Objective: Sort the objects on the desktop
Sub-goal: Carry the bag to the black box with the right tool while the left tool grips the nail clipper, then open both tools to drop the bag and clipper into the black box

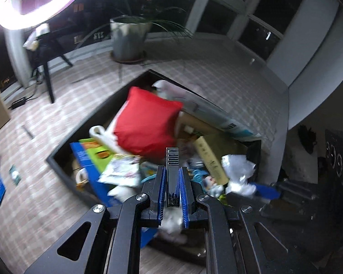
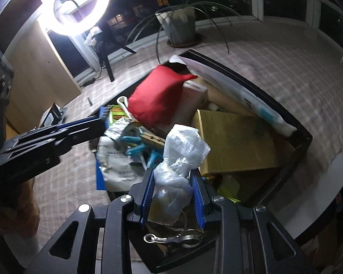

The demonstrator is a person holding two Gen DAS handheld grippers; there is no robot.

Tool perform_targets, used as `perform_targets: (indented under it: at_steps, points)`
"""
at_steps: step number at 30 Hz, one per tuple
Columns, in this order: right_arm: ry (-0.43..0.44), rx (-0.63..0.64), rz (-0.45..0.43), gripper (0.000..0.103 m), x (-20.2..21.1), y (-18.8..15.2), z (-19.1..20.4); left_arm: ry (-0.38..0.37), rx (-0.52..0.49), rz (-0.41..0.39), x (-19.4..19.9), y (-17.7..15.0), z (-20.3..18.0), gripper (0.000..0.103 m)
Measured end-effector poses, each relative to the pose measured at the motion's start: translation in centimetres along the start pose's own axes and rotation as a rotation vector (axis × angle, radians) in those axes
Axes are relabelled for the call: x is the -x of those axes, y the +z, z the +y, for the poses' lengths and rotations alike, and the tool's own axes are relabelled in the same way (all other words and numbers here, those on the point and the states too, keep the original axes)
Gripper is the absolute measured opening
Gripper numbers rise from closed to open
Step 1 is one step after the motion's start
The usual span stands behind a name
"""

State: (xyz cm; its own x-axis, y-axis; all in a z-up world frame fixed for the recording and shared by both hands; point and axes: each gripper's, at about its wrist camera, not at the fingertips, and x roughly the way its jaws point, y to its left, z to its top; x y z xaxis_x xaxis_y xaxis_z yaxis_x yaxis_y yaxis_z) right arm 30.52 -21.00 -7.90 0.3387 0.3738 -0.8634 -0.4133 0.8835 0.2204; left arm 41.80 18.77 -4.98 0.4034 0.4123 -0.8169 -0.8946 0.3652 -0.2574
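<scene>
Jaws: left gripper (image 1: 172, 182) pinching a black nail clipper (image 1: 172, 178); right gripper (image 2: 173, 186) pinching a crumpled plastic bag (image 2: 183, 157). Both above the cluttered bin (image 2: 306, 137). Risk: slippery bag may slide out mid-carry.

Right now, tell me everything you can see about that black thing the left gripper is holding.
The black nail clipper looks like glossy black metal, long and narrow, with a ribbed lever end pointing away from the camera and a pivot pin near its base. The left gripper is shut on it, its blue ribbed pads pressing both long sides. It is held above a dark bin full of clutter, touching nothing else.
</scene>
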Motion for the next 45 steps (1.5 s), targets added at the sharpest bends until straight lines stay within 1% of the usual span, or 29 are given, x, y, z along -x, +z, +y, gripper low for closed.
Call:
perform_targets:
  at_steps: [5, 10, 13, 14, 15, 17, 20, 23, 27, 34, 38, 41, 42, 45]
  points:
    - [0.001, -0.019, 0.011, 0.029, -0.4, -0.1, -0.9, -0.012, -0.018, 0.024, -2.1, 0.4, -1.9, 0.013]
    - [-0.001, -0.035, 0.012, 0.030, -0.6, 0.2, -1.4, -0.014, -0.019, 0.029, -2.6, 0.9, -1.5, 0.013]
    - [-0.002, -0.037, 0.005, 0.039, -0.5, 0.5, -1.2, -0.001, -0.018, 0.010, -1.9, 1.1, -1.0, 0.018]
    - [-0.011, -0.032, -0.002, 0.045, -0.3, 0.6, -1.0, 0.004, -0.015, 0.003, -1.5, 1.1, -0.8, 0.023]
    - [-0.015, -0.030, -0.010, 0.046, -0.2, 0.6, -1.0, 0.005, -0.011, -0.005, -1.1, 1.1, -0.4, 0.026]
    - [-0.026, -0.027, -0.017, 0.046, 0.0, 0.6, -0.6, 0.010, 0.000, -0.017, -0.2, 1.0, 0.5, 0.026]
    - [-0.018, -0.031, -0.027, 0.046, 0.2, 1.0, 0.3, 0.030, 0.017, -0.027, 1.1, 0.7, 2.8, 0.026]
    - [-0.015, -0.013, -0.031, 0.046, 0.1, 1.5, 1.7, 0.067, 0.067, -0.034, 2.8, -0.1, 6.6, 0.025]
    - [-0.001, 0.028, -0.034, 0.046, -0.6, 2.4, 5.2, 0.128, 0.143, -0.042, 4.9, -1.1, 12.3, 0.025]
    - [0.064, 0.144, 0.001, 0.046, -3.5, 4.3, 12.9, 0.238, 0.274, -0.038, 8.5, -3.4, 23.7, 0.025]
    - [0.102, 0.231, 0.032, 0.046, -5.9, 5.5, 18.0, 0.281, 0.376, -0.025, 10.1, -5.0, 30.7, 0.026]
    - [0.147, 0.296, 0.068, 0.047, -8.1, 6.5, 22.4, 0.327, 0.445, -0.018, 11.1, -6.9, 35.5, 0.037]
    - [0.158, 0.317, 0.083, 0.050, -8.8, 6.8, 23.8, 0.339, 0.472, -0.014, 11.3, -7.7, 37.1, 0.040]
    - [0.196, 0.378, 0.131, 0.053, -11.5, 7.7, 27.9, 0.340, 0.539, 0.008, 11.7, -9.8, 40.8, 0.041]
